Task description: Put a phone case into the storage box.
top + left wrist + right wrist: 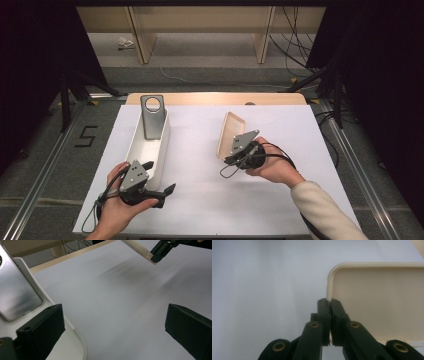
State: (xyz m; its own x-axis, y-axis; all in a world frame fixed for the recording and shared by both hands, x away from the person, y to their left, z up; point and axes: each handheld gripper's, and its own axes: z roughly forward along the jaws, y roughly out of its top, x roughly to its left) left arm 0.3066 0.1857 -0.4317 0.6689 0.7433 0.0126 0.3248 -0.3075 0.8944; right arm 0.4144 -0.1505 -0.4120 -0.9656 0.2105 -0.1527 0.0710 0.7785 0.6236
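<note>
At the left of the high view the left claw (159, 178) rests low near the front edge of the desk (200, 200), its jaws standing wide apart with nothing between them, one jaw just beside the near end of the white tray (162, 150); a grey phone (152, 117) leans upright against the far end of that tray; to the right, the right claw (231, 159) is clamped tight on the edge of a beige phone case (229, 132), holding it tilted on its side above the white surface, and the right gripper view shows the two jaws pinching the case's thin rim (329, 293); the step in hand looks like carrying the case toward the phone so the two can be fitted together; the next move would call for bringing the case across to the tray, turning its hollow side toward the phone's back, while the left claw probably steadies the phone or the tray; the desk is covered in plain white, with a wooden edge (215, 98) at the far side; beyond it are a grey floor, pale wooden furniture legs, loose cables and dark curtains at both sides
</note>
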